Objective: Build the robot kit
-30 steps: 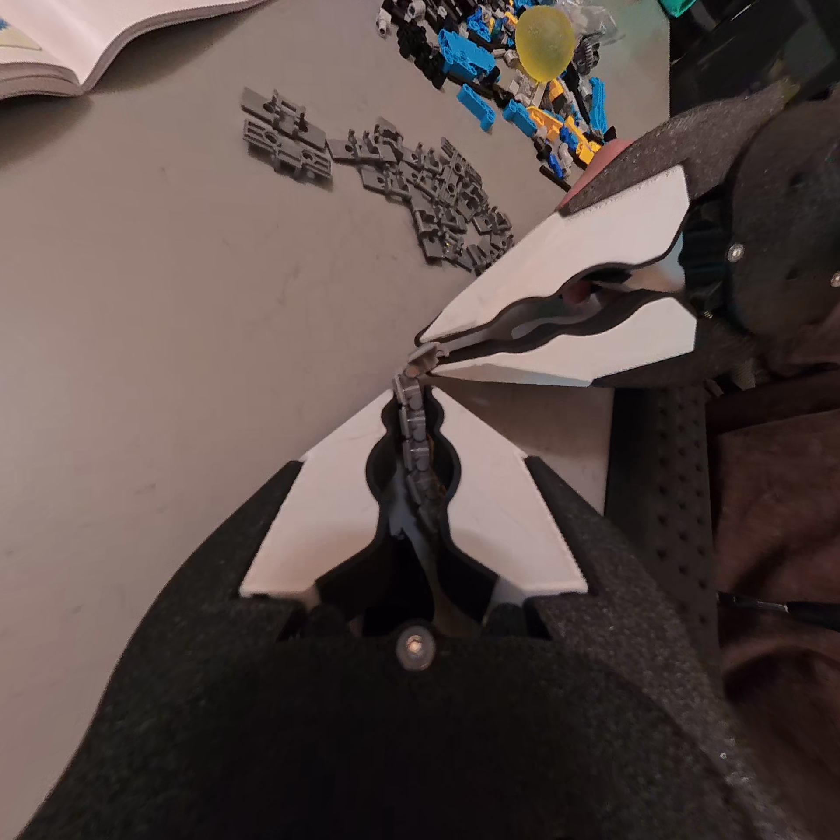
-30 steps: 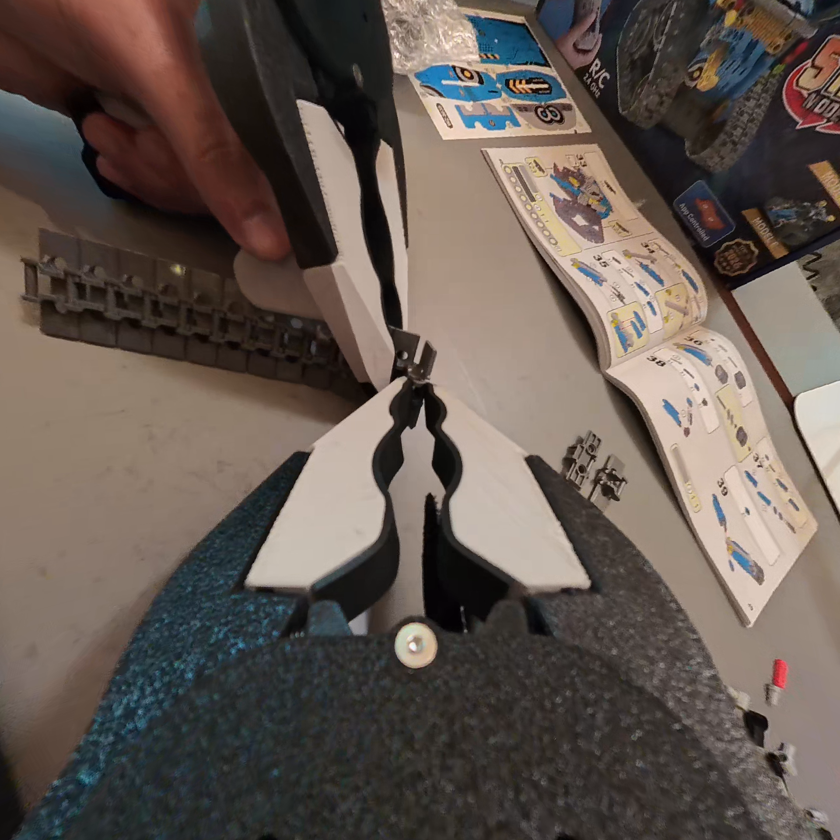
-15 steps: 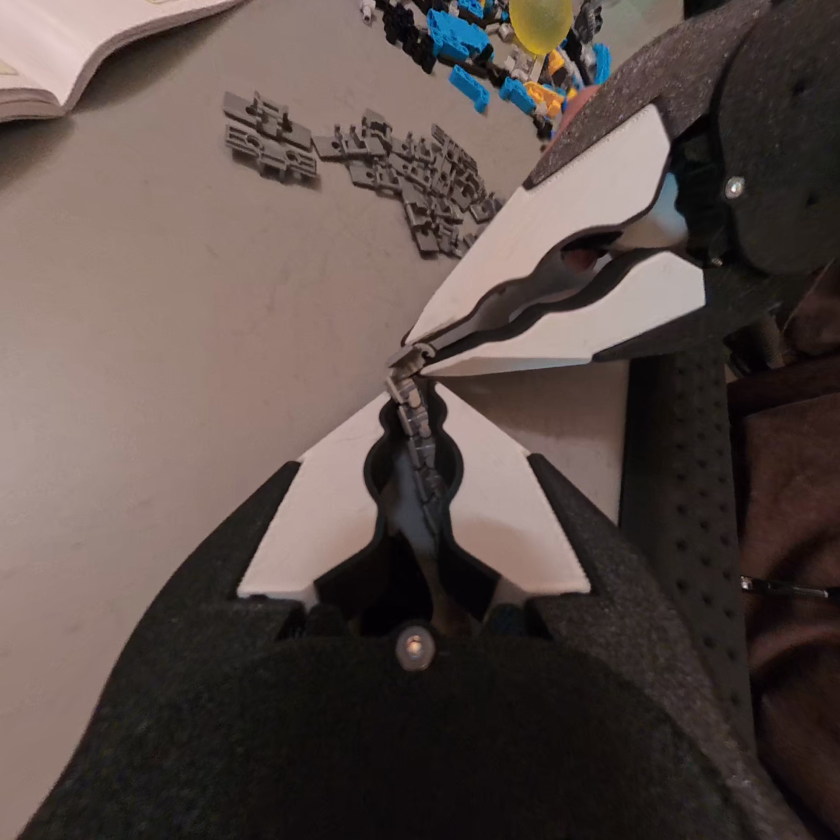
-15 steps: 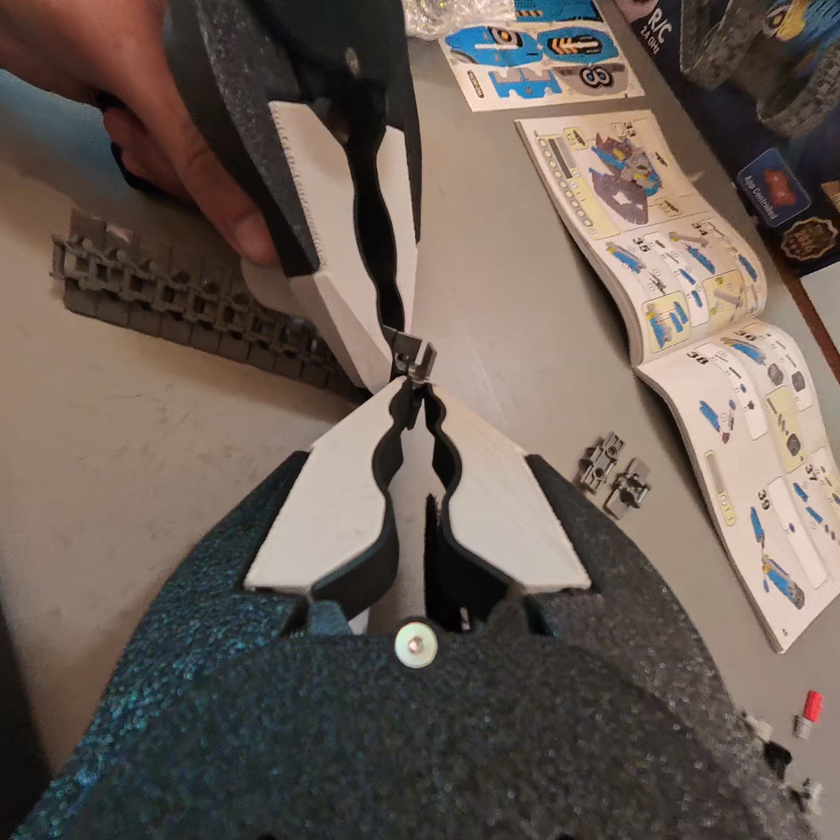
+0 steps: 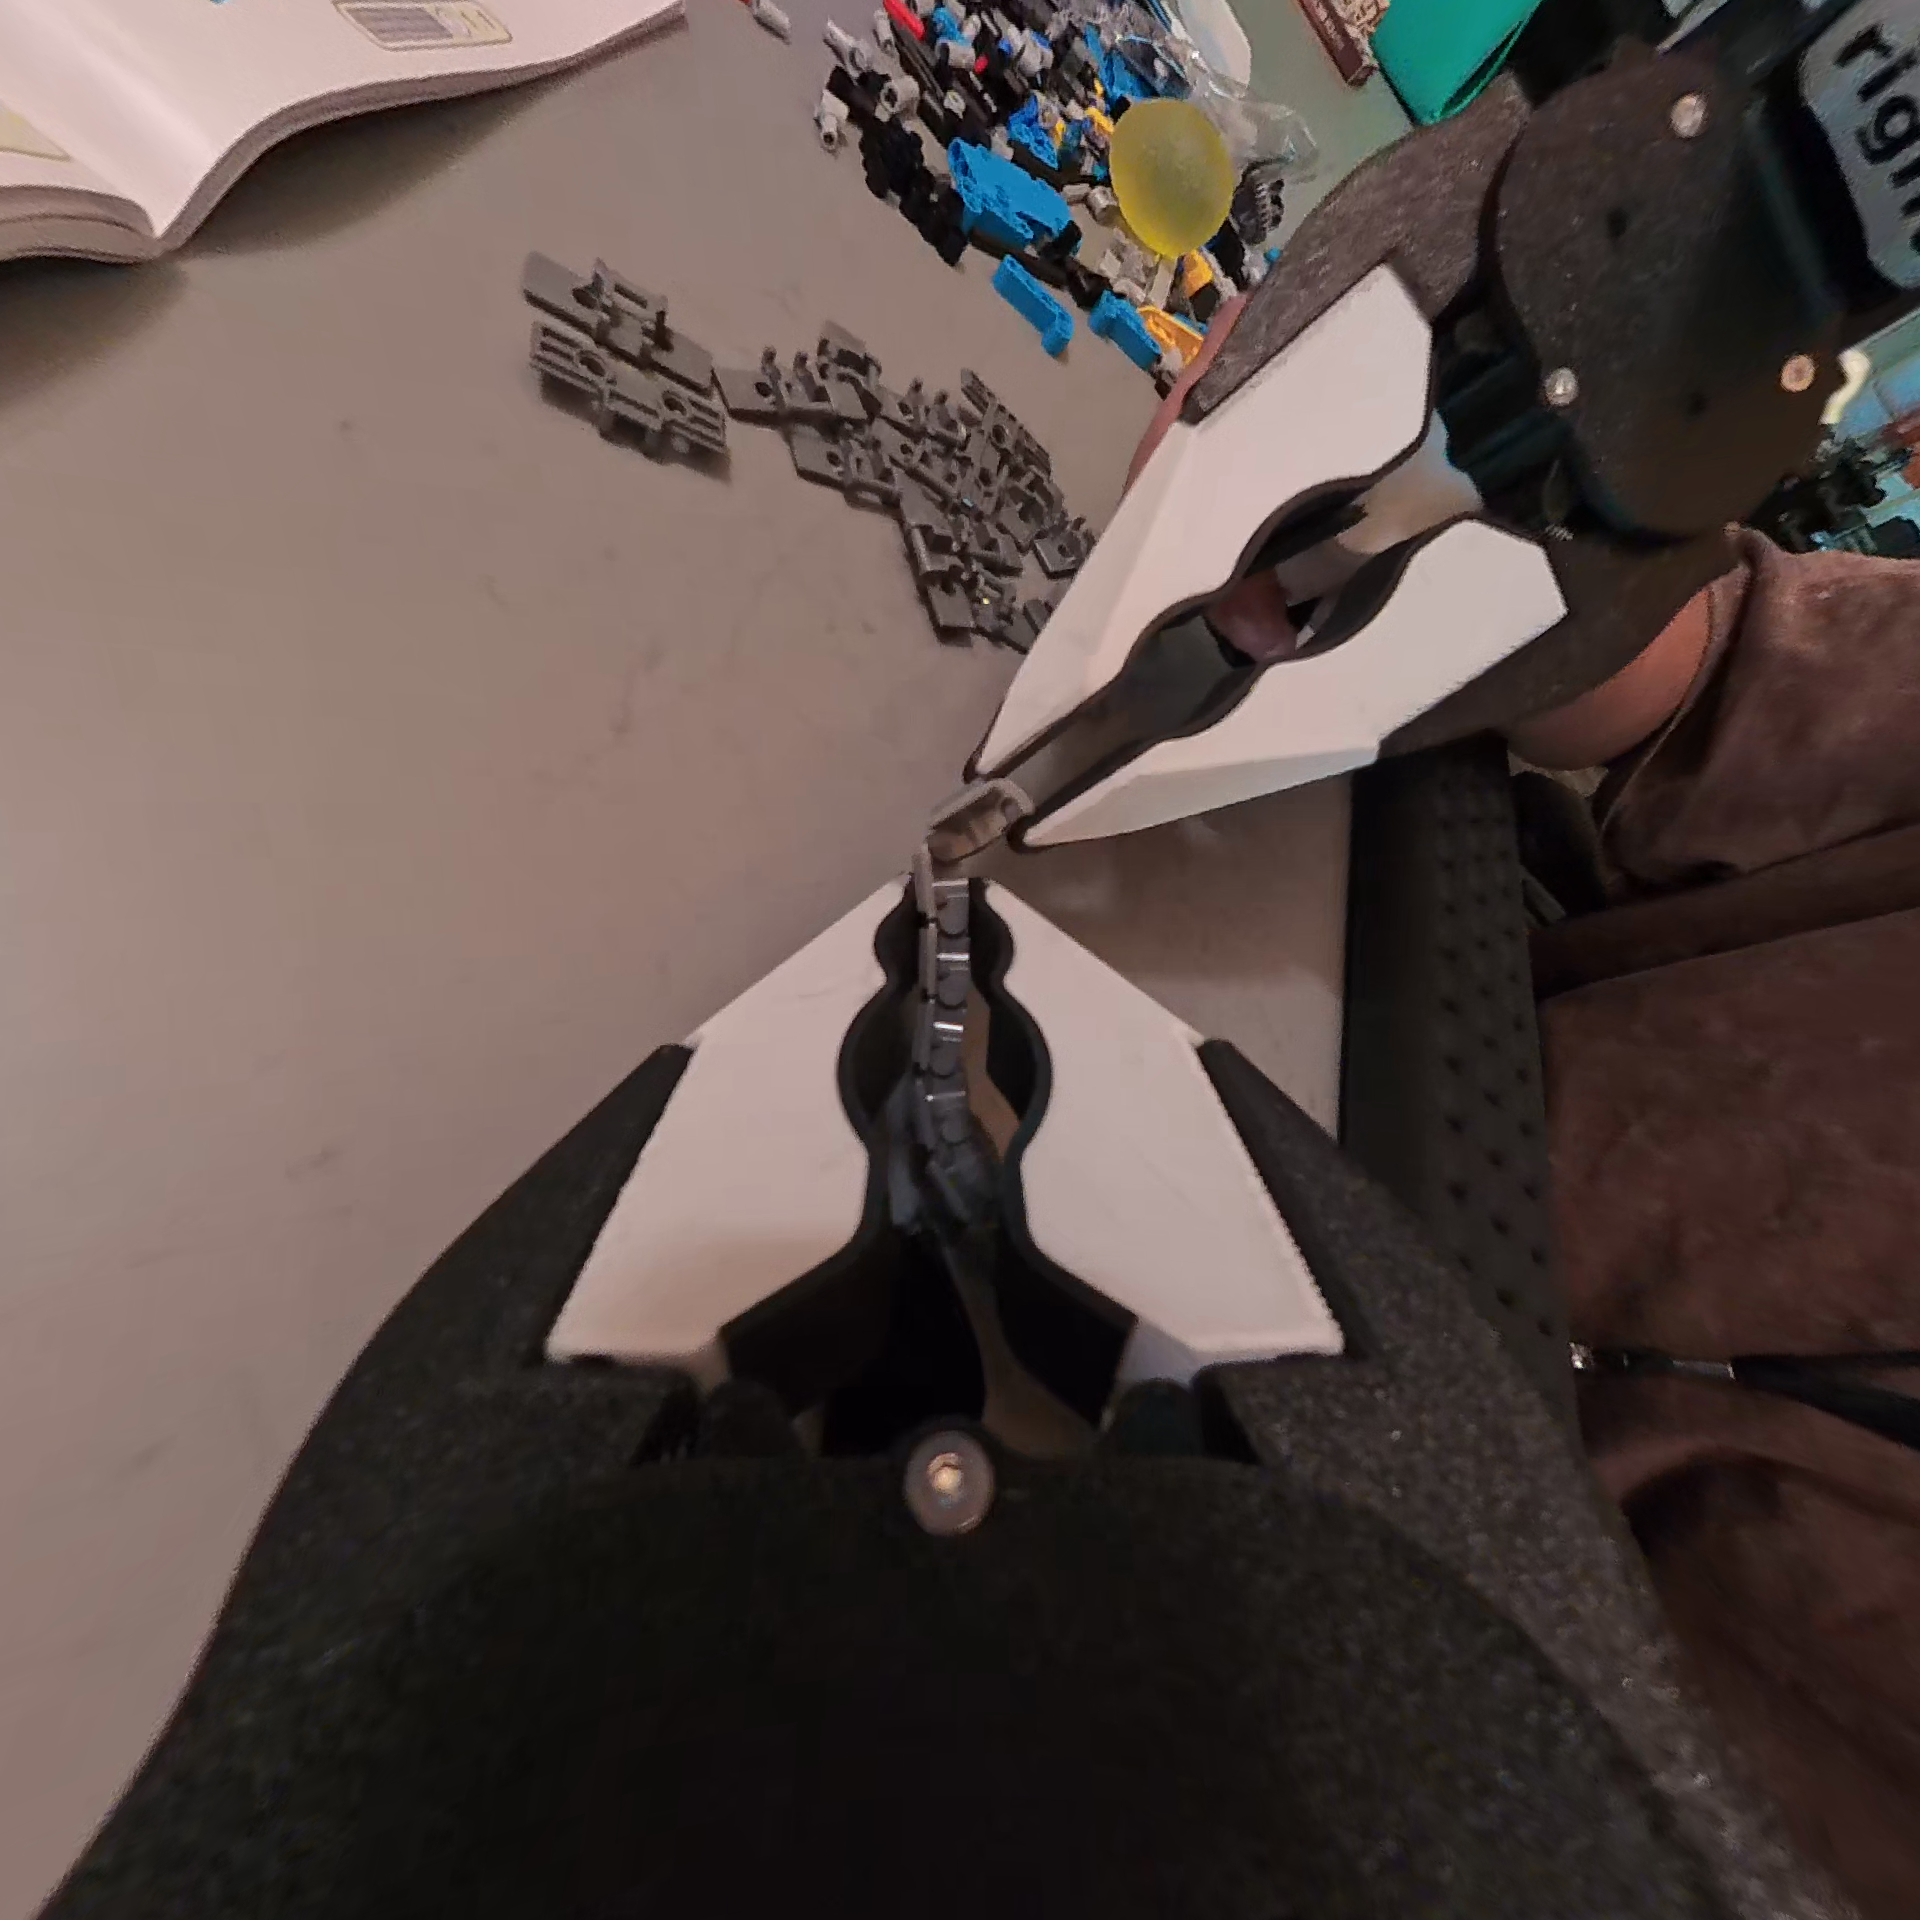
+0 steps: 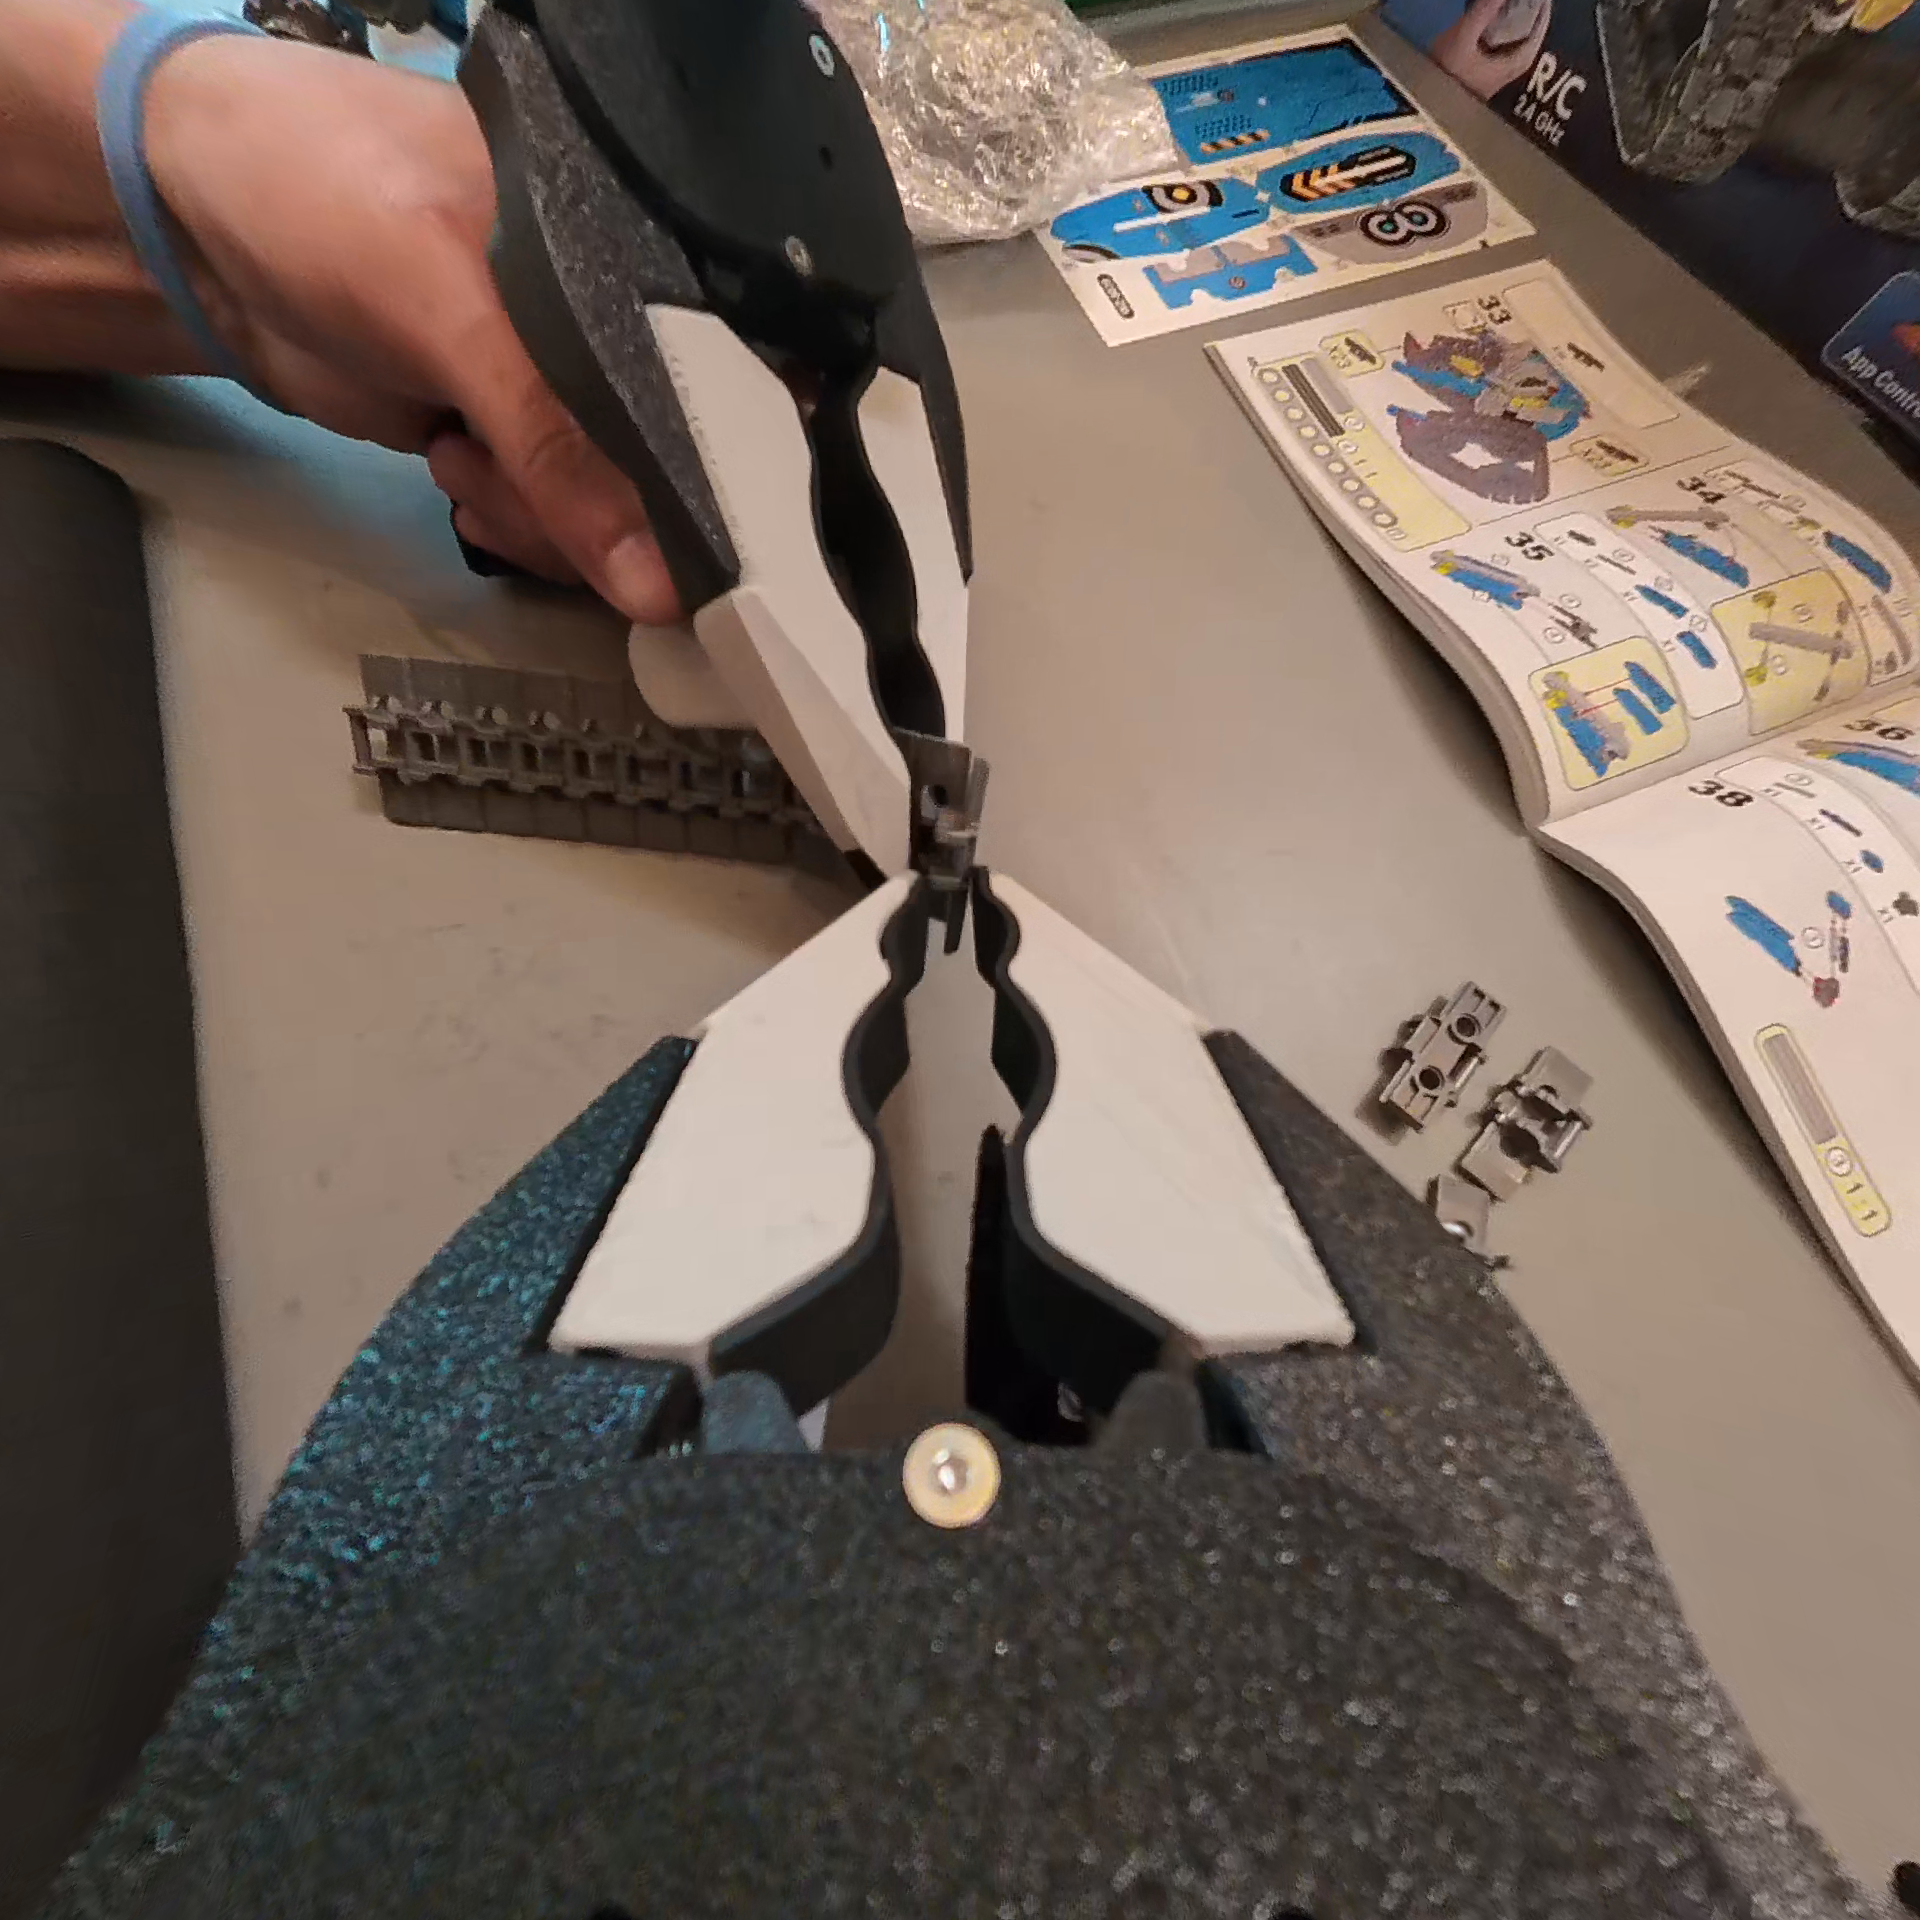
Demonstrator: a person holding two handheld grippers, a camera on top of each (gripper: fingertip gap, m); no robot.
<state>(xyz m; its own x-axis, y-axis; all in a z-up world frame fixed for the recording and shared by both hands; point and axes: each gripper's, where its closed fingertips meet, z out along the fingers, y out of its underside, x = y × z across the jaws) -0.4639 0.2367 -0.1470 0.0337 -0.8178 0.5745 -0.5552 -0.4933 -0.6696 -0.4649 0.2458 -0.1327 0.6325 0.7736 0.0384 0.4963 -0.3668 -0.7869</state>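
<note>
both wrist views face each other closely over the table (image 5: 312, 831).

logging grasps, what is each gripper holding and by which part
Left gripper clamps the grey track chain near its free end. Right gripper pinches a single grey track link by its lower edge.

Left gripper (image 5: 948, 883) had a black foam-covered body, white wedge fingers (image 5: 769, 1122) with wavy black inner pads, and a silver screw (image 5: 945, 1477) at the base. Right gripper (image 6: 943, 883) matched it, though its foam carried blue-teal speckle, with a silver screw (image 6: 950, 1475) too; its black round housing (image 5: 1662, 270) carried small screws and a grey label. The person wore a blue wristband (image 6: 156, 177) and a brown sleeve (image 5: 1766, 727).
</note>
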